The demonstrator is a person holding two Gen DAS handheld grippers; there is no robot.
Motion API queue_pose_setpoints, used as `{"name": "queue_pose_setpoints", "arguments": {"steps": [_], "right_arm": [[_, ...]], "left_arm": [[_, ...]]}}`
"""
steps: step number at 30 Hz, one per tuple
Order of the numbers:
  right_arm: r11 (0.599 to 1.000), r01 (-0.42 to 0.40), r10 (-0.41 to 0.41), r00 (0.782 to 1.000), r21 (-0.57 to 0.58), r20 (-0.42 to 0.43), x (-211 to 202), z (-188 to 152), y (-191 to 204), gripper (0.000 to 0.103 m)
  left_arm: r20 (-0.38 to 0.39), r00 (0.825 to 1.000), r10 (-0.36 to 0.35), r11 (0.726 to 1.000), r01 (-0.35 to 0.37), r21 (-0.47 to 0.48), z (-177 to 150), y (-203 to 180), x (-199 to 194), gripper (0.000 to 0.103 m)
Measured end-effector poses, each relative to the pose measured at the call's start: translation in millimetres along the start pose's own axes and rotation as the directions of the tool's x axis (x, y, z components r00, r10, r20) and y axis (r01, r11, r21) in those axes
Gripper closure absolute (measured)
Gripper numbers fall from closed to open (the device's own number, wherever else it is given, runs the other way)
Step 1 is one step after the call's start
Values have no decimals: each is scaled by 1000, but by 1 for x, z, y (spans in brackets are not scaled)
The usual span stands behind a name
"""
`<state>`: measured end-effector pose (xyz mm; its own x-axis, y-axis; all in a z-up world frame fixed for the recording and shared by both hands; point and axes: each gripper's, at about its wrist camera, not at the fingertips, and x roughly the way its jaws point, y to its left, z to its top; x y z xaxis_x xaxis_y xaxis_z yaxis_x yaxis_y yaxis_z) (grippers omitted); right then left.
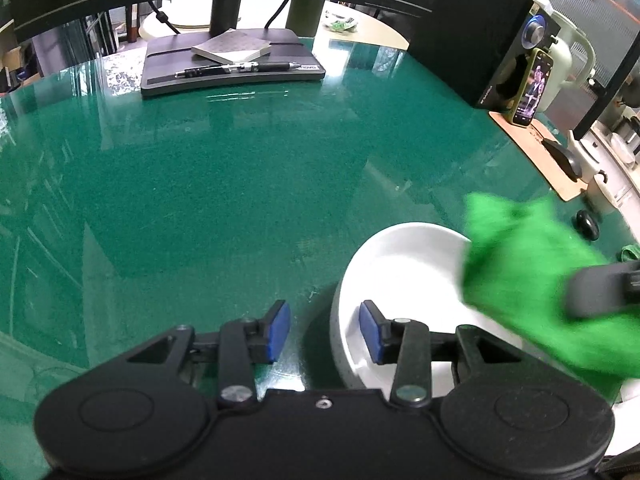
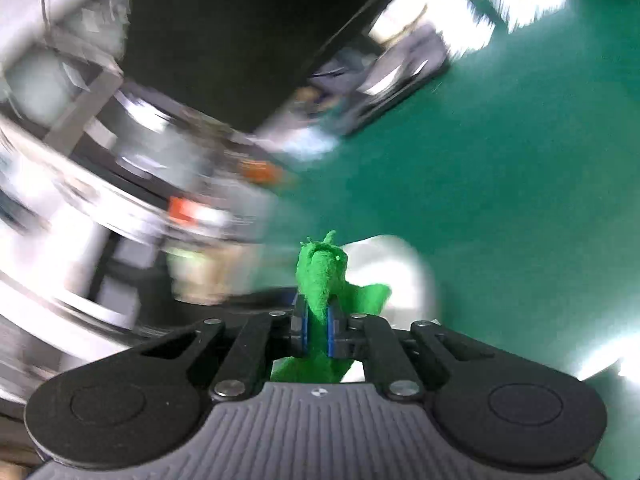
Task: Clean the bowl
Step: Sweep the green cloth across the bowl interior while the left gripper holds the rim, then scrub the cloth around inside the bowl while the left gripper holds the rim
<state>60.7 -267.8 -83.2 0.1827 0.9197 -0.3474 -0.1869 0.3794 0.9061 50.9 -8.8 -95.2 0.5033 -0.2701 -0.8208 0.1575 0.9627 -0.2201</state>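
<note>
A white bowl (image 1: 404,264) stands on the green table at the lower right of the left wrist view. My left gripper (image 1: 325,334) is open, its jaws astride the bowl's near-left rim, one blue pad inside the bowl and one outside. My right gripper (image 2: 316,330) is shut on a bright green cloth (image 2: 323,276). In the left wrist view the cloth (image 1: 528,280) hangs over the bowl's right side with the right gripper's finger (image 1: 600,288) behind it. The right wrist view is motion-blurred; the bowl (image 2: 394,276) shows as a white smear beyond the cloth.
A monitor stand base (image 1: 232,64) with a notepad (image 1: 232,49) and pens sits at the back. A speaker (image 1: 508,56), a phone (image 1: 534,88), a brown mat (image 1: 536,148) and a black mouse (image 1: 564,160) lie at the right edge.
</note>
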Motion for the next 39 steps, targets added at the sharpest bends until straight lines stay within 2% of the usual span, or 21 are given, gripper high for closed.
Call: {"name": "queue_pose_setpoints", "arguments": {"steps": [3,5,8,11,13,15,17,18,19,20,21,22,23,25,28,29,32,35,36,39], "right_arm": [[995,86,-86,996,47,-8,0,-3,-14,92],[985,152,-154,988,87,18,-5,-4,-28,96],[980,171,-179,981,103,77,-13,-5,-30,96],[970,236,-242,964,64,112,-16,-4,-24,96],[921,371,-352,923,-116,154,-8,-12,-2,96],[825,460,-416,888,-330,198,5,-25,23,96],[698,493,-438,868,-519,234,19,-38,44,96],[581,496,-457,855,-645,245,30,-51,53,96],[418,478,-478,839,-772,260,44,-67,62,96],[299,445,-486,832,-844,267,51,-79,65,96],[196,406,-489,830,-893,270,57,-90,66,96],[142,381,-486,831,-913,271,56,-93,67,96],[133,373,-486,832,-918,268,55,-93,68,96],[165,342,-488,843,-925,225,54,-88,71,96],[131,210,-463,877,-969,128,55,-100,81,96],[97,181,-463,878,-979,116,57,-104,83,96],[-13,163,-464,873,-987,150,52,-108,81,96],[-173,209,-471,841,-963,267,47,-112,69,96],[-203,239,-473,825,-950,308,46,-109,66,96],[-198,247,-472,824,-948,313,49,-112,68,96]], "left_arm": [[0,1000,1,1000,-1,3,0,-1,0,63],[1,1000,1,1000,-1,4,0,-1,0,63],[2,1000,5,1000,-5,10,0,-2,0,63],[1,1000,14,1000,-14,27,0,-4,1,62],[2,1000,22,999,-22,35,0,-6,2,61],[5,999,32,999,-32,41,-1,-9,2,60],[9,999,39,998,-39,43,-2,-10,2,59],[10,999,40,998,-40,44,-2,-11,2,59],[12,999,39,998,-40,45,-3,-11,2,59],[12,999,39,998,-39,47,-3,-11,2,59],[12,999,38,998,-39,48,-3,-11,1,59],[14,999,39,998,-40,48,-3,-11,1,58],[16,999,41,998,-41,45,-4,-11,1,58],[23,999,46,998,-47,39,-4,-12,1,58],[29,998,51,998,-52,37,-6,-13,1,56],[30,998,53,998,-54,37,-6,-14,1,56],[30,998,55,998,-56,37,-5,-14,1,56],[29,998,54,998,-55,41,-6,-14,1,54],[30,998,55,997,-56,45,-6,-14,1,53],[30,998,60,997,-61,48,-6,-16,1,52]]}}
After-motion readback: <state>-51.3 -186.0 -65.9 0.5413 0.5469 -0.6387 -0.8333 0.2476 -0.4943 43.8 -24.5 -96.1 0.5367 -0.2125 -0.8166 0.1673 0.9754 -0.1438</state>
